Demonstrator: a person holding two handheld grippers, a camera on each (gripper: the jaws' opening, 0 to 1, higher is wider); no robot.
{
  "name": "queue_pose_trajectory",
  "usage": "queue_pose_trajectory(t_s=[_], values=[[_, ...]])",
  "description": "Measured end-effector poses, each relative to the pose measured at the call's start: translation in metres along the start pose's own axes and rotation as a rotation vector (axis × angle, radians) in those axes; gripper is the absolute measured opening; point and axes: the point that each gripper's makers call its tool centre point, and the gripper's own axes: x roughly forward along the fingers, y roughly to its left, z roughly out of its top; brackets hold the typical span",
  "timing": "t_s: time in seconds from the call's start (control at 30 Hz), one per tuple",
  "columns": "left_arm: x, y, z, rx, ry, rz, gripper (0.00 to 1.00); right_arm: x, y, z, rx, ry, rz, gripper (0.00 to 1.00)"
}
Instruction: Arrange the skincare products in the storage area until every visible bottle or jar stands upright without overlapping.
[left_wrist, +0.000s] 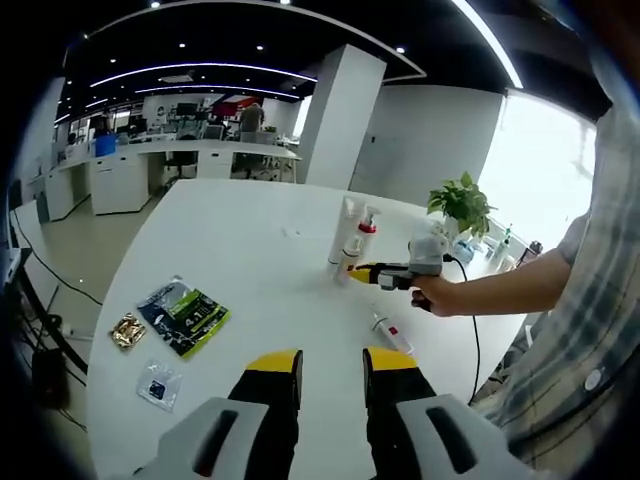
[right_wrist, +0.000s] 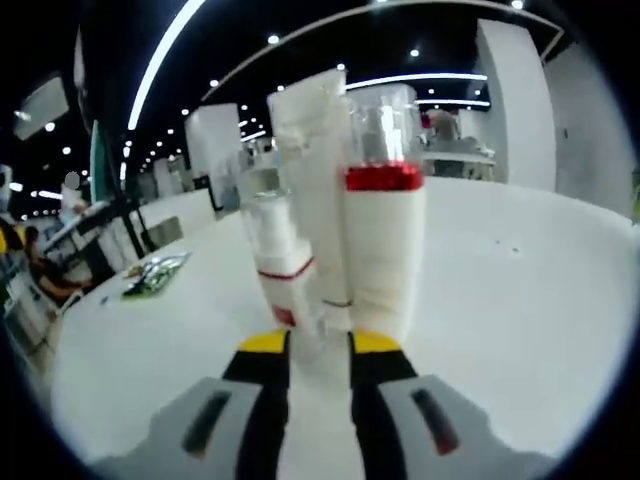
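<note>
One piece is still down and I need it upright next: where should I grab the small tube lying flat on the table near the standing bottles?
Grip the lying tube across its narrow white body, near the middle, coming down from above with the left gripper, jaws astride its long axis. It lies flat and alone on the white table, apart from the upright bottles, so its sides look free.

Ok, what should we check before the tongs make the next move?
1. Right tongs grip the tall tube: ok.
2. Tall tube upright: ok.
3. Red-banded bottle and small bottle upright: ok.
4. Flat tube on the table stood up: not ok.
5. Left tongs open and free: ok.
6. Tall tube clear of its neighbours: cannot tell.
</note>
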Motion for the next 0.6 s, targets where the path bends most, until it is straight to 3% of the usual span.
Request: queue_pose_trajectory(t_s=[0.43, 0.6], values=[[0.003, -0.002, -0.003, -0.006, 0.011, -0.003, 0.25, 0.004, 0.013, -0.008, 0.115, 0.049, 0.011, 0.25], [0.003, -0.002, -0.005, -0.007, 0.016, -0.004, 0.24, 0.007, 0.021, 0.000, 0.077, 0.060, -0.028, 0.28]])
